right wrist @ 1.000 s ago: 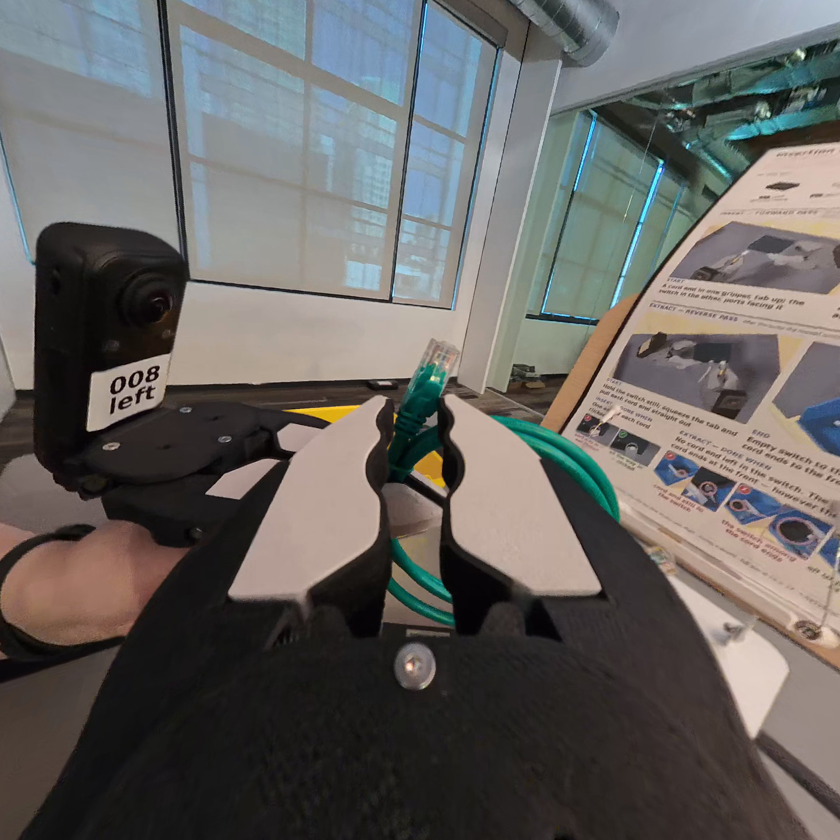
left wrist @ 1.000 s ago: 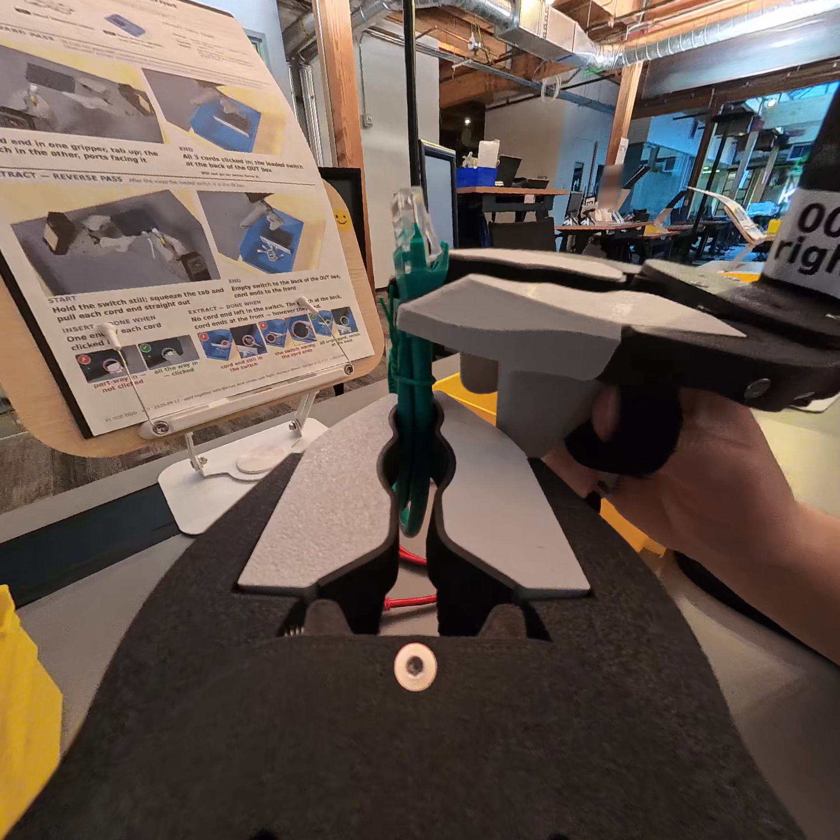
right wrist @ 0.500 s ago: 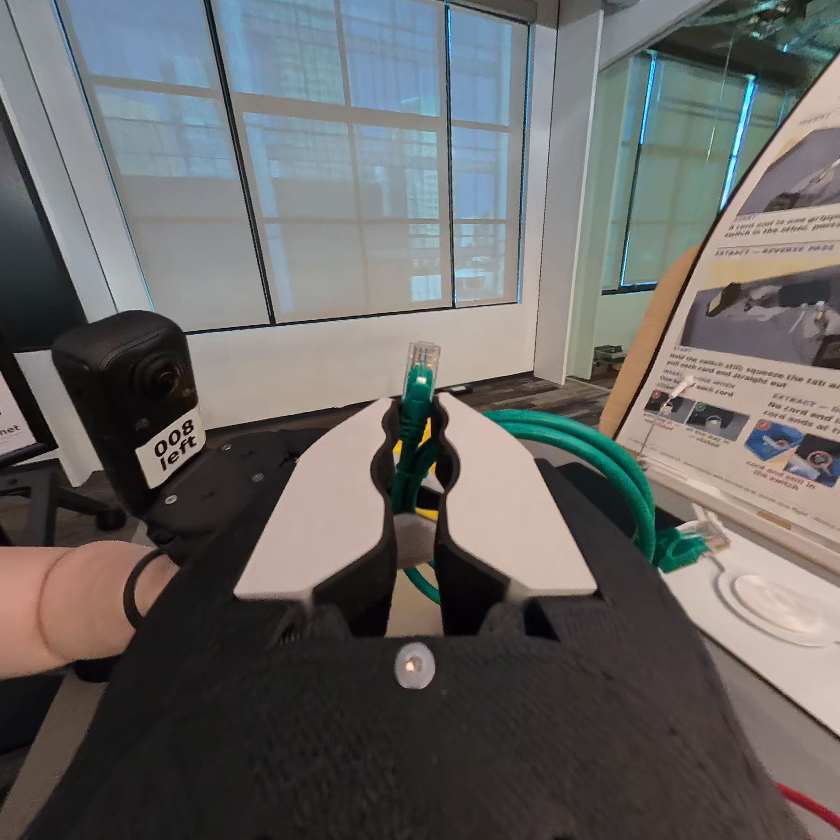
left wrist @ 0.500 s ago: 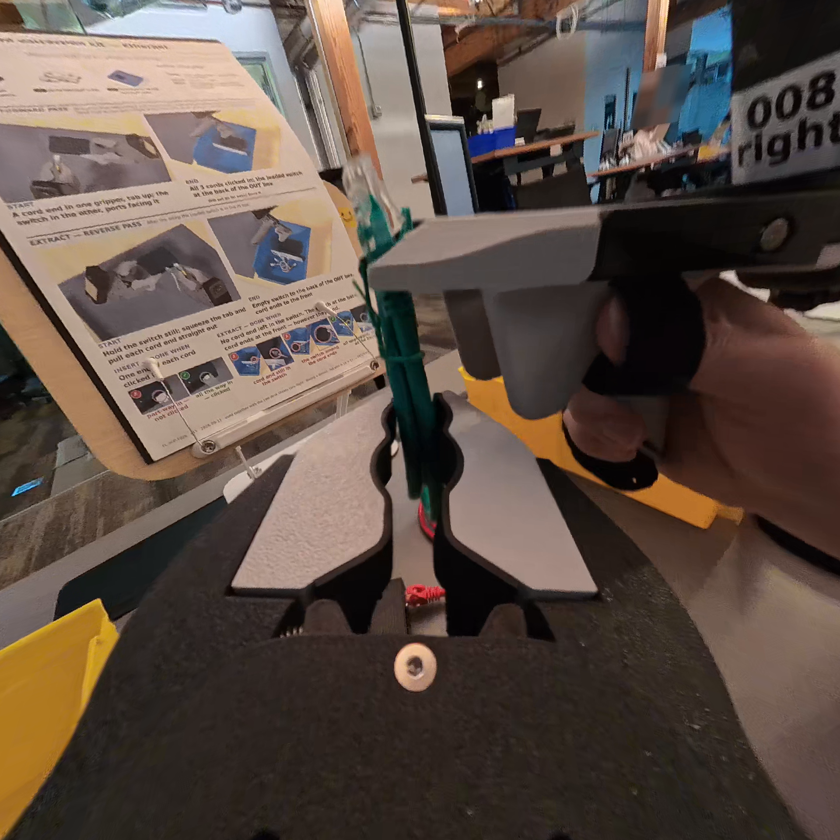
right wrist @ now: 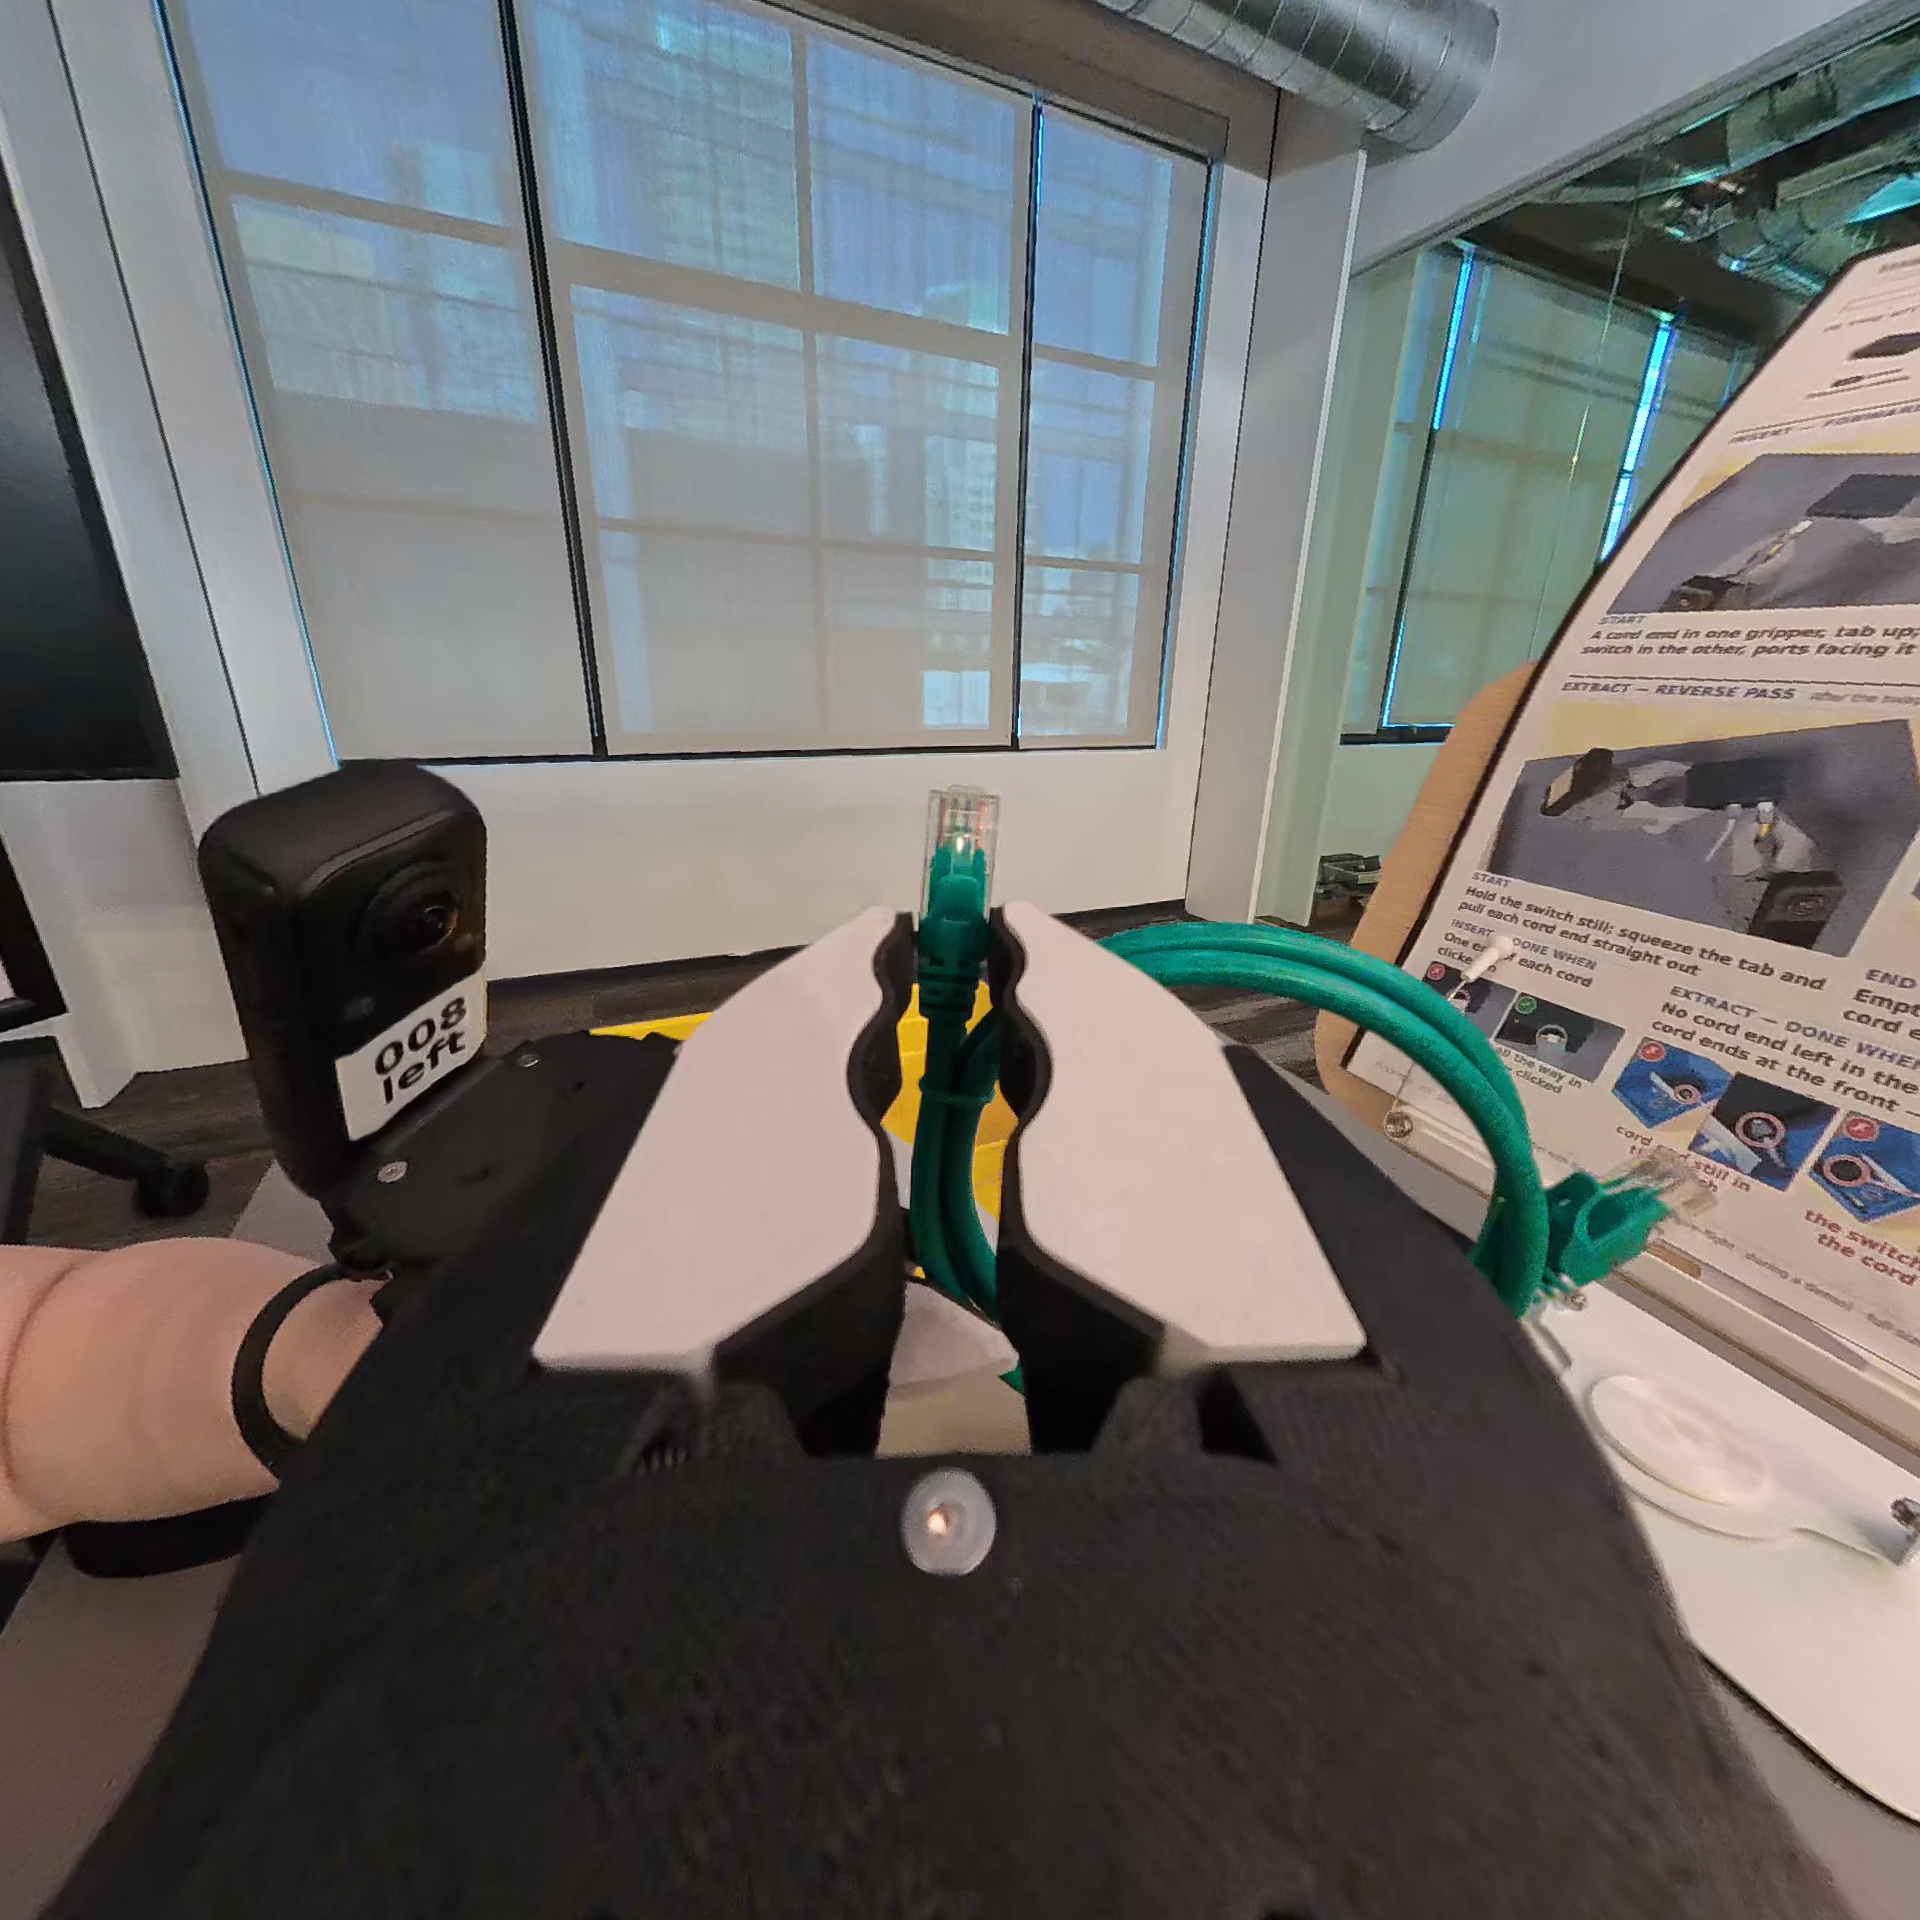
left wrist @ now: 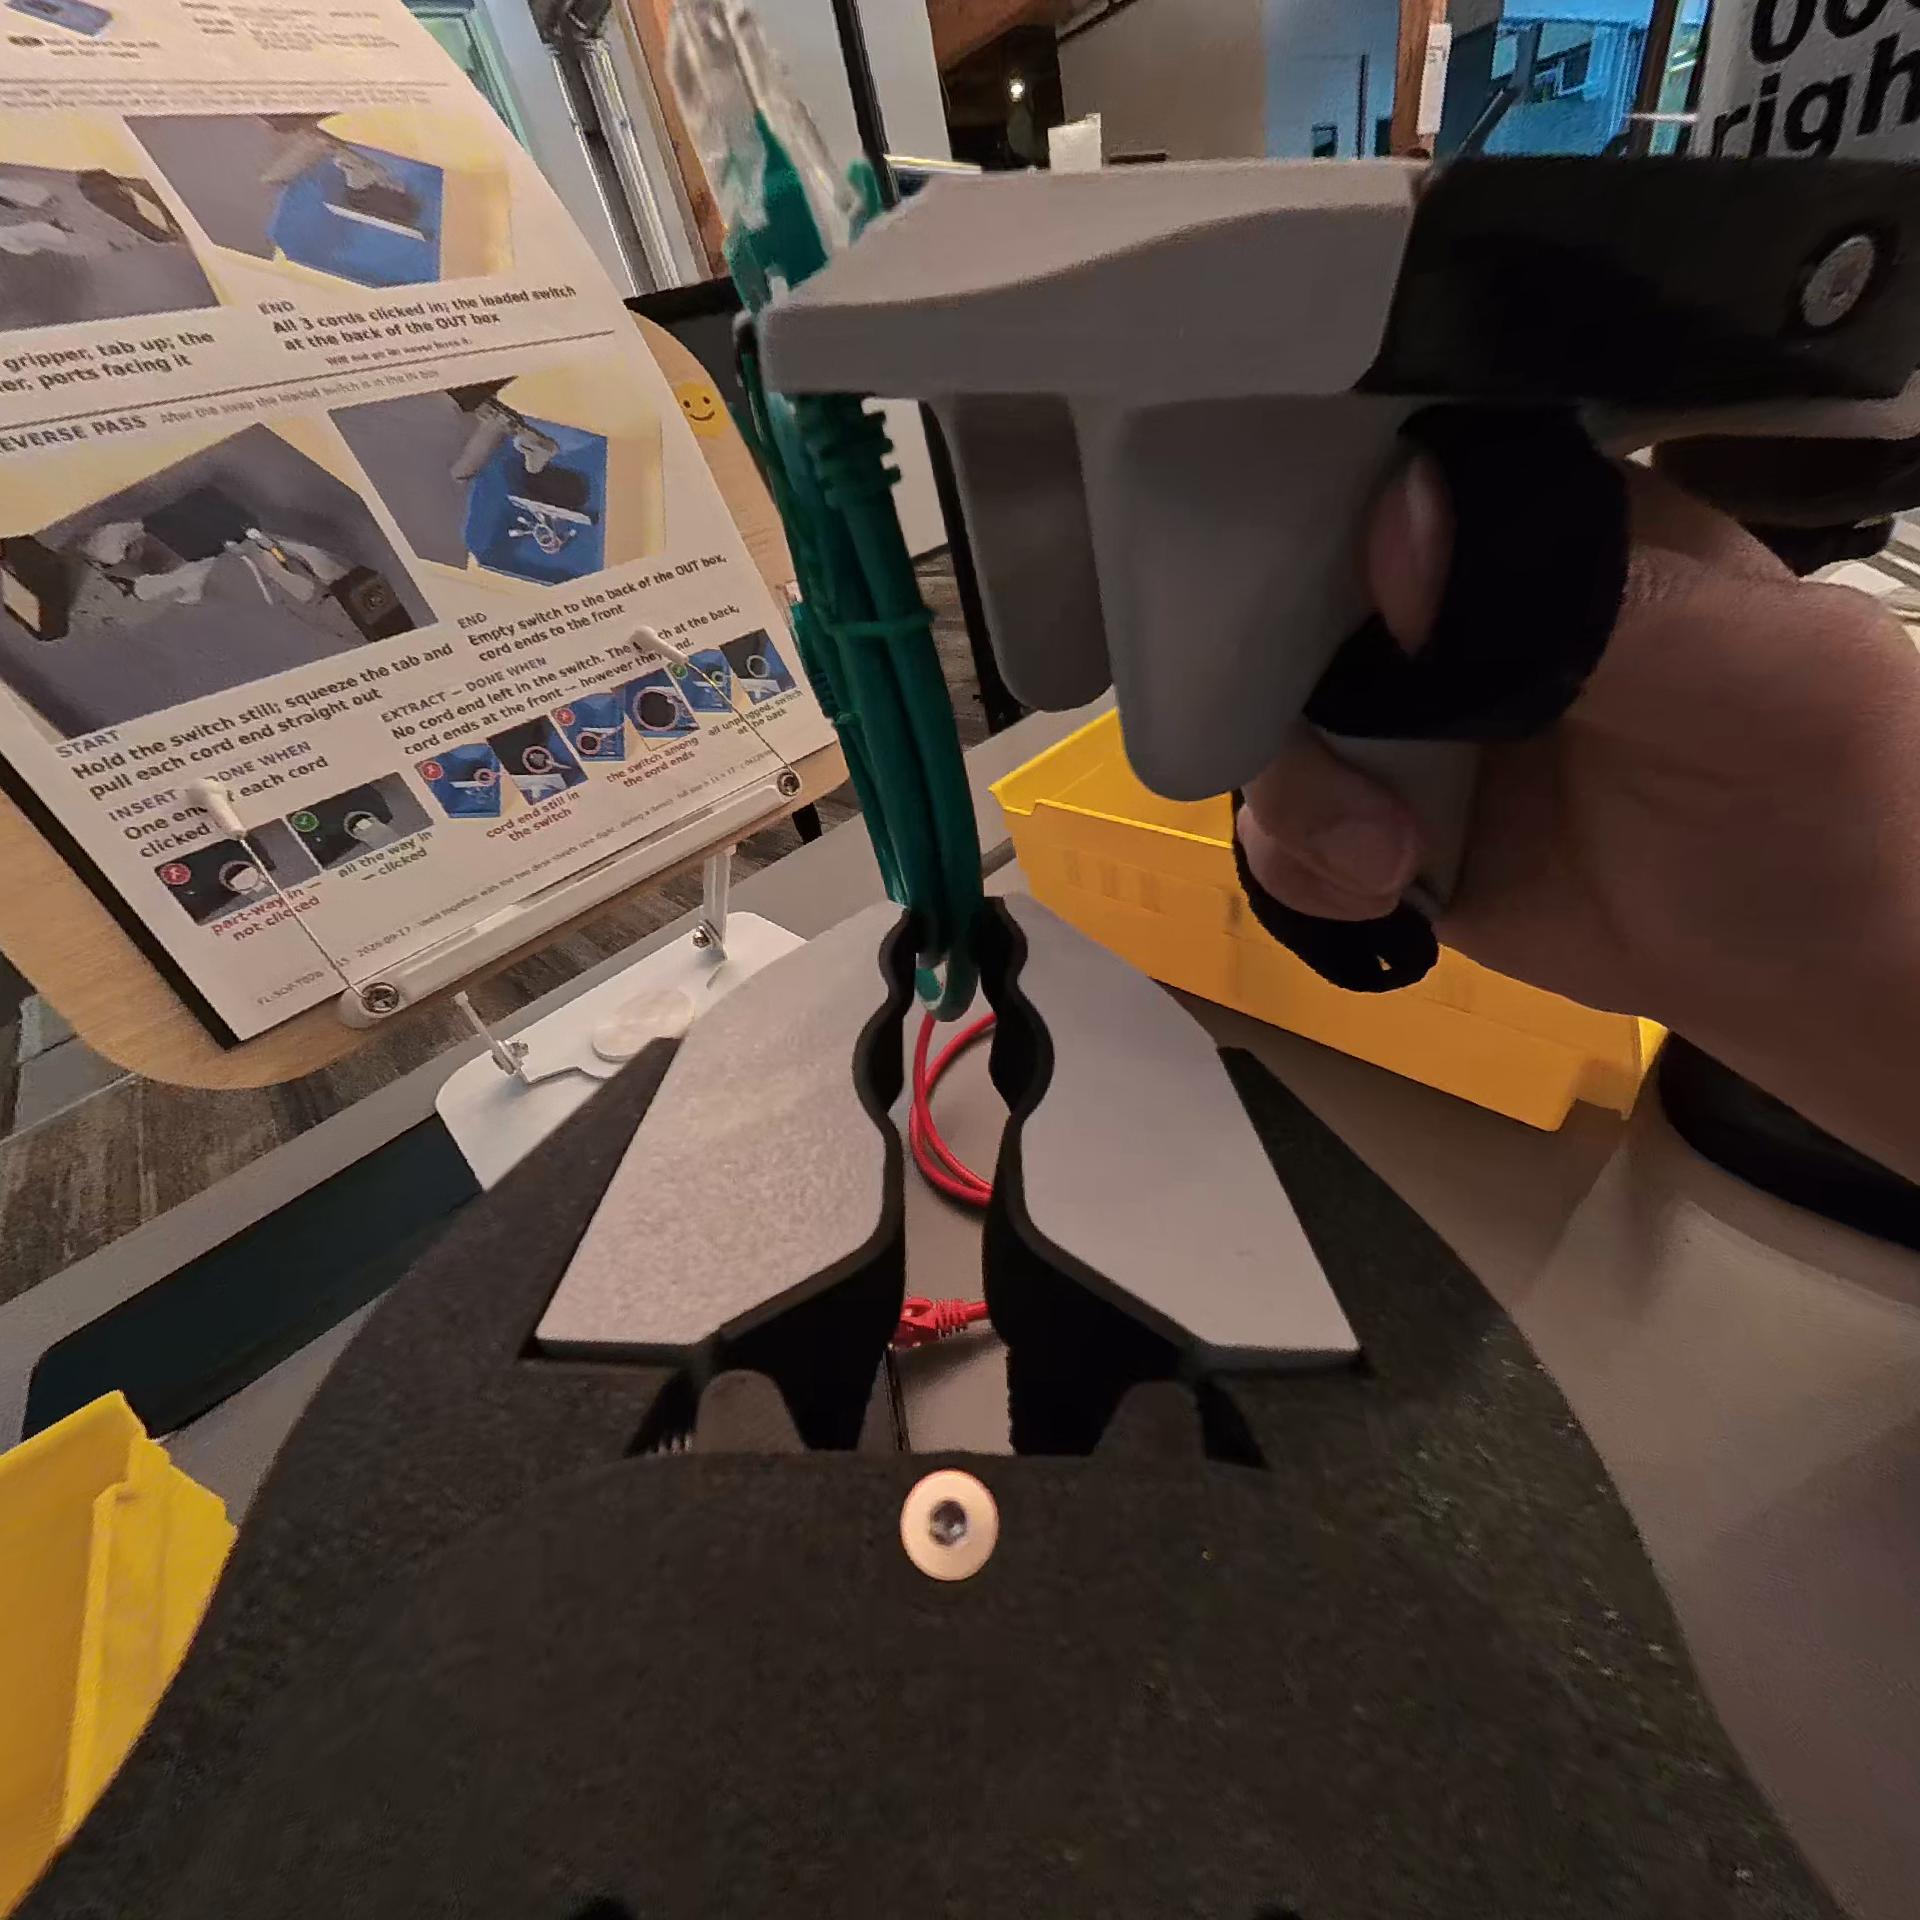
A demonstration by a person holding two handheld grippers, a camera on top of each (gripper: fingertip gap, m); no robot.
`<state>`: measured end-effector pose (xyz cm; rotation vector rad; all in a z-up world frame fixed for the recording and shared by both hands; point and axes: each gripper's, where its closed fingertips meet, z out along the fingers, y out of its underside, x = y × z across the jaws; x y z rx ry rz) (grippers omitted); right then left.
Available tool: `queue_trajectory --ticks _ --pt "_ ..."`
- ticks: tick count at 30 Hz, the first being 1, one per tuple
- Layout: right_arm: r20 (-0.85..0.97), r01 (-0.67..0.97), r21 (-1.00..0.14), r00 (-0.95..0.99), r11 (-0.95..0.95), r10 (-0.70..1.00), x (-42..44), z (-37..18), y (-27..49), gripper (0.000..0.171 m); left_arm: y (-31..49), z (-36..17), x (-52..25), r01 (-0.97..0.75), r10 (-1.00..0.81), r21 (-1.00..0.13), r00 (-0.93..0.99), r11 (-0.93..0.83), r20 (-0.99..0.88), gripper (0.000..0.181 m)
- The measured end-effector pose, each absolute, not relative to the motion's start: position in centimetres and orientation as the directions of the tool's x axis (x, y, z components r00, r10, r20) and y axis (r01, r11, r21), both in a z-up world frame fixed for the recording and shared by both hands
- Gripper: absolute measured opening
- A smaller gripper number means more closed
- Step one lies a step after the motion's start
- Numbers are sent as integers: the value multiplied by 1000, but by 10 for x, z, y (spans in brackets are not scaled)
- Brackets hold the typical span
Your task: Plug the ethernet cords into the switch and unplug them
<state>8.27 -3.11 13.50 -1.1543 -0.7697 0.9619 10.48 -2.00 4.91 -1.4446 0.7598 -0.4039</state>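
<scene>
Green is the one cord off the desk: a bundled green ethernet cord [right wrist: 951, 1132], tied with a thin wrap, runs up between the jaws of the right gripper [right wrist: 951, 935], which are pressed closed on the boot just below its clear plug. That plug stands upright past the jaw tips; the rest of the bundle loops out to the right and ends in a second clear plug hanging beside the gripper.

In the left wrist view the same green bundle [left wrist: 883, 727] hangs down from the right gripper [left wrist: 831, 291], and its lowest loop sits between the jaw tips of the left gripper [left wrist: 945, 935]. Those jaws stand narrowly apart; whether they pinch the loop I cannot tell. Through the gap, one red cord [left wrist: 940, 1122] lies on the grey desk [left wrist: 1714, 1351], its red plug near the jaw roots.

Two yellow bins show: one [left wrist: 1247, 914] beyond the jaws at right, its contents hidden, and a corner of another [left wrist: 94, 1579] at lower left. Farther off, one instruction board [left wrist: 343, 540] leans on a white stand.
</scene>
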Motion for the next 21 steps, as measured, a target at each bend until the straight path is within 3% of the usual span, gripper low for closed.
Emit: queue_trajectory --ticks 7,12,15,21 --pt "53 -129 -984 447 123 893 83 128 -27 14 -19 40 108 -236 -691 -969 689 73 -220 13" --pt "65 -161 -971 526 174 848 118 150 -15 14 6 15 83 -371 -602 -924 760 -93 -244 66" --pt "47 -195 -965 533 176 845 137 164 -14 14 15 -30 79 -473 -607 -854 750 -215 -263 62" --pt "43 0 -999 523 51 851 135 139 2 14 26 -97 56 -683 -602 -630 692 -369 -398 59"
